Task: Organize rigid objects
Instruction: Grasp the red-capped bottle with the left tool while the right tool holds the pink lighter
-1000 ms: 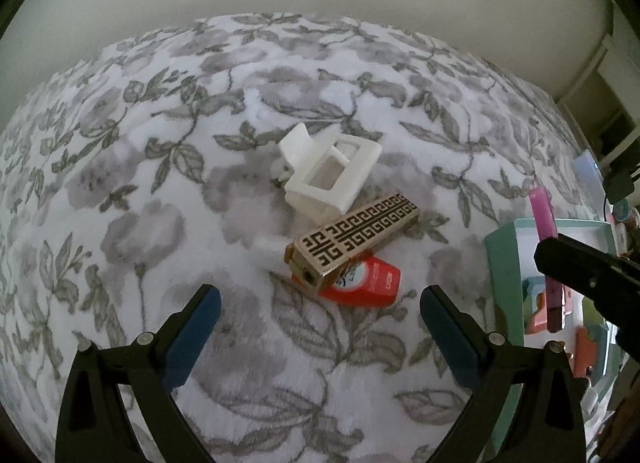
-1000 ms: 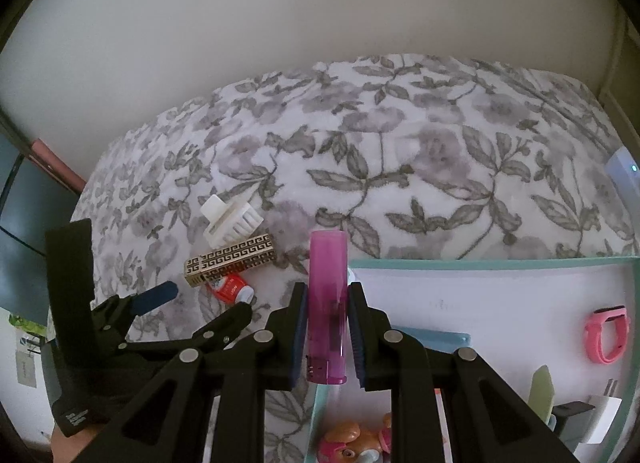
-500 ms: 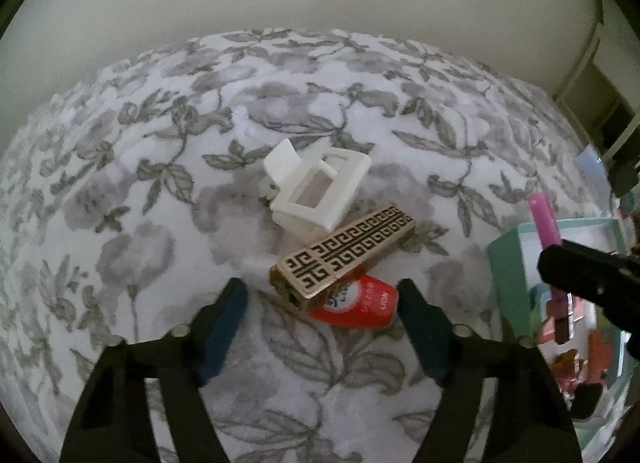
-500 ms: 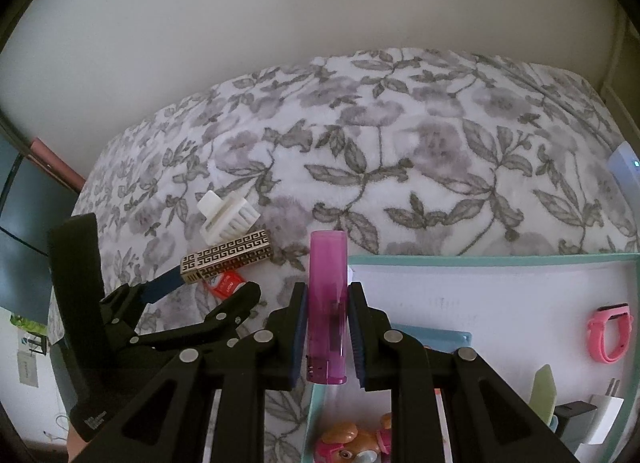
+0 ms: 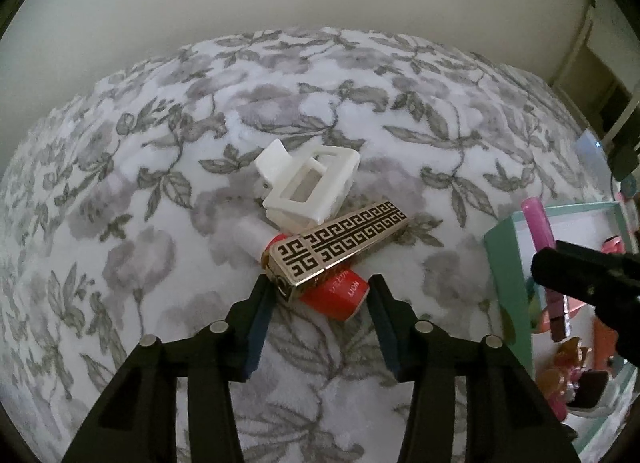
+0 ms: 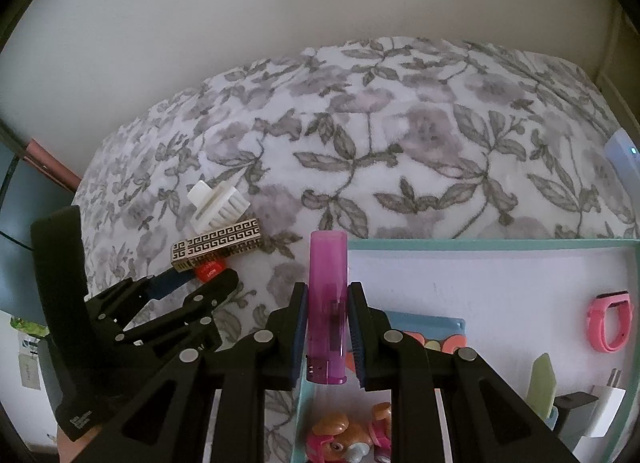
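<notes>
The left hand-held gripper (image 5: pixel 318 295) has just been closing around the near ends of the gold patterned box (image 5: pixel 338 247) and red tube (image 5: pixel 340 295) on the flowered bed (image 5: pixel 160 243), not clearly pressing yet. The right hand-held gripper (image 6: pixel 327 303) is clenched on a purple lighter (image 6: pixel 327 303) above the tray (image 6: pixel 480 245).

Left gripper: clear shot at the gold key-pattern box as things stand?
Probably yes. The left gripper, whose jaws have just been closing, straddles the near end of the gold key-pattern box. Nothing lies over it, but the red tube beneath sits between the jaws too and may get pinched.
</notes>
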Demonstrator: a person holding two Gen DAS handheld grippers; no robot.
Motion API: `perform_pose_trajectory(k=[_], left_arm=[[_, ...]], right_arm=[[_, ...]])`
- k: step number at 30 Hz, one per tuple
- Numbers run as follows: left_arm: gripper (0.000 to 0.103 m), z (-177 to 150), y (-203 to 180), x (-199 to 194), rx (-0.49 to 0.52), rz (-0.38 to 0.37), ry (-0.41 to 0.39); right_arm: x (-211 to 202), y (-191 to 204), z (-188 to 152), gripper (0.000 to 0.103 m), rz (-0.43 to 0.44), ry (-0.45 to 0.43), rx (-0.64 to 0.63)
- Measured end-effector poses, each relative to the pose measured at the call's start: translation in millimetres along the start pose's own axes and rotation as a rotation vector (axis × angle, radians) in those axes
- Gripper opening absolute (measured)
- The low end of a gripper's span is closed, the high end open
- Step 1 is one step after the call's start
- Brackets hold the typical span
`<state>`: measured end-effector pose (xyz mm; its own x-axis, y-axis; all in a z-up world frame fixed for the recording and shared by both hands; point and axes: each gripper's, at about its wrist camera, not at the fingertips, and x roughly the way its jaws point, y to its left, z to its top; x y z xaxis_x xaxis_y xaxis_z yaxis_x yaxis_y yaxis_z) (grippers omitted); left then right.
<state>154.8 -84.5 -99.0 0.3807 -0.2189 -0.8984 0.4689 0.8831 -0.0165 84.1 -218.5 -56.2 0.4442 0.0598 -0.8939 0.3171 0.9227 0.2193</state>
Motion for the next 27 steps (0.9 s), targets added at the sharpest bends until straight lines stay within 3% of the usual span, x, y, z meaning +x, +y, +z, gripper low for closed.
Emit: perform_pose_trajectory(k=[8,12,22,27], left_arm=[[0.085,0,-2,5,0.095,0.063,-0.054],[0.085,3,7,7,0.055,0.035,-0.074],[0.085,9,-2,10,0.119,0.059,-0.135],[0.081,8,-3,6,0.12,0.002,-0.145]], right_arm=[[4,-1,2,0.021,0.015,0.007,0.002],[4,0,3,0.021,0.026,0.007,0.001],[4,-1,3,0.021,0.044,0.011,0.008],[3,0,3,0.021,0.047,0.008,0.007]])
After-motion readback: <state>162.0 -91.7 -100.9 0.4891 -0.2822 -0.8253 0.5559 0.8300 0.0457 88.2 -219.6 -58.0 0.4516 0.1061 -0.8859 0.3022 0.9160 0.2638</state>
